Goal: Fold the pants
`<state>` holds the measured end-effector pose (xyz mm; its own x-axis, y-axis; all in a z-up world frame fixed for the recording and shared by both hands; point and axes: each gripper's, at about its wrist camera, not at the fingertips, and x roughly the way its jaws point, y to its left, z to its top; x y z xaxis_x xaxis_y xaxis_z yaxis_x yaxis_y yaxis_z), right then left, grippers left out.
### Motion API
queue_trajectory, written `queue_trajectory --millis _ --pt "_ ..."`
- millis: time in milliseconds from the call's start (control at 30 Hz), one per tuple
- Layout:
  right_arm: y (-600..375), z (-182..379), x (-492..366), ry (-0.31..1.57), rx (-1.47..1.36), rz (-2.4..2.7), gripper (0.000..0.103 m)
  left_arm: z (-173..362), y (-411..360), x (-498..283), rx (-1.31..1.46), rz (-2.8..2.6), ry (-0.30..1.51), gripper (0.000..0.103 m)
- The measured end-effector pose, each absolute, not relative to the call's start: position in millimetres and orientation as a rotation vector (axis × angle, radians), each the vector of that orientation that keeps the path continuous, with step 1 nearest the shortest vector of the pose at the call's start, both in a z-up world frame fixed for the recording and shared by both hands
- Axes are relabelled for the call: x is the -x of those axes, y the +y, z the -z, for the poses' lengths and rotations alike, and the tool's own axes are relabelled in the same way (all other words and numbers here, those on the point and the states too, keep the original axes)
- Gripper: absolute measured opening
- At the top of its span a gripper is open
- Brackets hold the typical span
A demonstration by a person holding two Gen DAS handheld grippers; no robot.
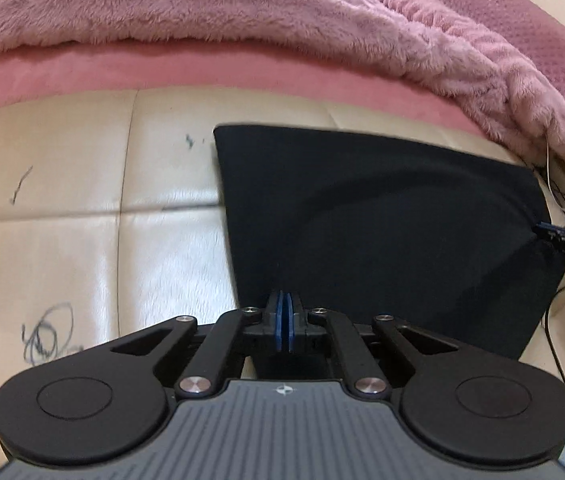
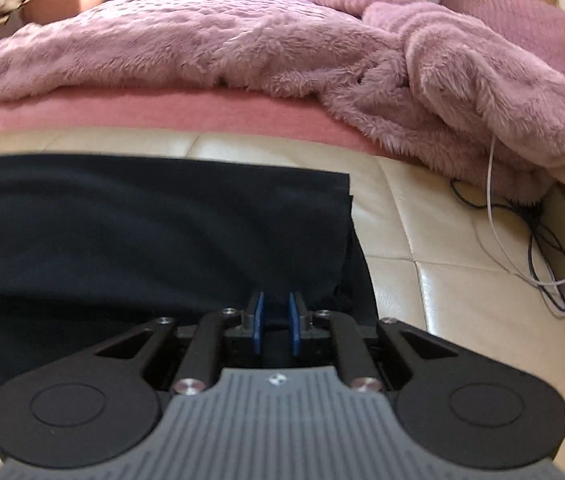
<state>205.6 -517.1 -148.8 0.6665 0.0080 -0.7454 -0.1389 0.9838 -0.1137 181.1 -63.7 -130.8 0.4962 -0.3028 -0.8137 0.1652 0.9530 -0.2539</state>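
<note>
The dark navy pants (image 1: pixel 382 220) lie folded on a cream leather surface (image 1: pixel 82 220). My left gripper (image 1: pixel 284 300) is shut, its blue pads pressed together on the near edge of the pants. In the right wrist view the pants (image 2: pixel 142 232) fill the left and middle. My right gripper (image 2: pixel 275 300) is over their near right corner with a gap between its blue pads, and dark cloth lies under the gap. The right gripper also shows at the right edge of the left wrist view (image 1: pixel 562 236), at the cloth's right corner.
A fluffy pink blanket (image 1: pixel 242 12) and pink sheet (image 1: pixel 202 72) lie behind the pants. Black and white cables (image 2: pixel 542 248) lie on the cream surface at the right. Pen marks (image 1: pixel 46 336) are on the leather at the left.
</note>
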Motion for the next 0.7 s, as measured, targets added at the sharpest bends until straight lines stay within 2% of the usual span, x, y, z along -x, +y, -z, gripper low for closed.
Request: queue_trajectory --millis 200,233,267,333,400,533,700 --pt "-521 144 -206 0.858 0.103 -0.047 0.007 121 -53 -176 0.2 0.27 1.009 0.008" --pt "-517 140 -207 0.865 0.117 -0.035 0.008 117 -51 -176 0.218 0.265 0.992 0.018" --pt "-514 136 -206 0.865 0.113 -0.024 0.014 115 -48 -177 0.236 0.26 0.982 0.03" --pt "-509 125 -198 0.848 0.065 -0.009 0.023 114 -45 -183 0.252 0.244 0.987 0.039" --pt "-499 118 -186 0.827 0.019 -0.016 0.033 117 -46 -191 0.239 0.226 1.015 0.04" --pt "-466 114 -167 0.811 -0.055 -0.09 0.04 119 -46 -199 0.246 0.184 1.009 0.059" --pt "-425 126 -154 0.771 -0.137 -0.139 0.042 128 -41 -207 0.284 0.175 1.024 0.06"
